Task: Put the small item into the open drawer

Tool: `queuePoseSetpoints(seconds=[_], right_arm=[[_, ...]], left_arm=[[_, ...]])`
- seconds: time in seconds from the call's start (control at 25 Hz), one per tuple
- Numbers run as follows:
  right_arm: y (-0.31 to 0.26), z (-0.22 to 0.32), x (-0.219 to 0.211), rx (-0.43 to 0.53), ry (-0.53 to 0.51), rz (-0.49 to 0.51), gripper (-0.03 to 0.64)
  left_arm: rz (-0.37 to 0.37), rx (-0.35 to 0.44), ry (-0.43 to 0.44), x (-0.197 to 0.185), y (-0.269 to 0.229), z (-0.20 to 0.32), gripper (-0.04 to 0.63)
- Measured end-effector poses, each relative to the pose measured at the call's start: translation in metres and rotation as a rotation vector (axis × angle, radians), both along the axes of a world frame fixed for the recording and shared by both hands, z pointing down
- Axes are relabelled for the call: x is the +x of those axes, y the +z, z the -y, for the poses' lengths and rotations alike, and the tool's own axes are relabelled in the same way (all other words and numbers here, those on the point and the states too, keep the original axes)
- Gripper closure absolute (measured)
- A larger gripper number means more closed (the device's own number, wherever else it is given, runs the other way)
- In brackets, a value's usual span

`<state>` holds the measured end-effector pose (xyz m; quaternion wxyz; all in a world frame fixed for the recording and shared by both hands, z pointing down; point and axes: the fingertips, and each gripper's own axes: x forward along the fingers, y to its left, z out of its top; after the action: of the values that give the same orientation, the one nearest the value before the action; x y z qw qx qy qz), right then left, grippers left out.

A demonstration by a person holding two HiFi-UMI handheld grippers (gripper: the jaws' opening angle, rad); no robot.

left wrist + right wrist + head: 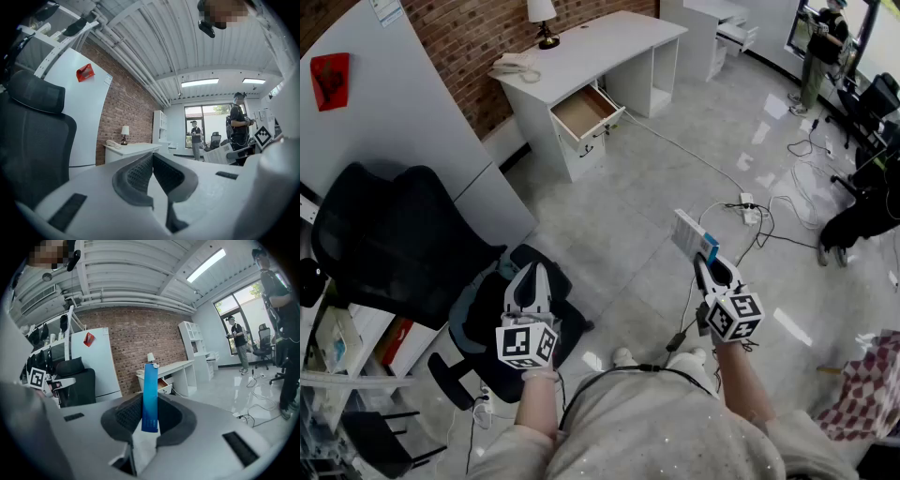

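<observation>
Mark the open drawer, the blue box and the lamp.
drawer [581, 112], head view, on its wooden bottom.
box [150, 399], right gripper view, on its blue edge between the jaws.
lamp [542, 9], head view, on its shade.

Looks like an office, pretty open-plan. White desk [609, 42] with a lamp [543, 19], a phone [514, 64] and an open drawer [584, 112], black swivel chairs [394, 244], a brick wall [478, 28], and cables [769, 220] trailing over a shiny grey floor [675, 178].
</observation>
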<state>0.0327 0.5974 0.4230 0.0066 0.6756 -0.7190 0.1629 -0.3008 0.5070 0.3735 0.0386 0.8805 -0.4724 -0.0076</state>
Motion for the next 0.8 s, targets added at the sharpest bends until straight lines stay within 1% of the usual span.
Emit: queuePoseSetpoints(seconds=[0.2,0.44,0.6,0.8], right_arm=[[0.001,0.005,-0.014,0.006,0.002,-0.008,0.541],[-0.012,-0.004,-0.02,0.029,0.019,-0.008,0.542],[-0.02,-0.004,-0.022,0.032,0.013,-0.013,0.543],[-0.025,0.012,-0.026,0.051,-0.01,-0.002,0.541]], left_arm=[[-0.023,0.001,0.003,-0.01,0.003,0.009,0.59],[-0.043,-0.002,0.043,-0.01,0.003,0.003,0.591],[-0.062,-0.002,0.039,-0.016,-0.001,0.0,0.59],[-0.054,-0.002,0.006,-0.03,0.0,0.002,0.59]])
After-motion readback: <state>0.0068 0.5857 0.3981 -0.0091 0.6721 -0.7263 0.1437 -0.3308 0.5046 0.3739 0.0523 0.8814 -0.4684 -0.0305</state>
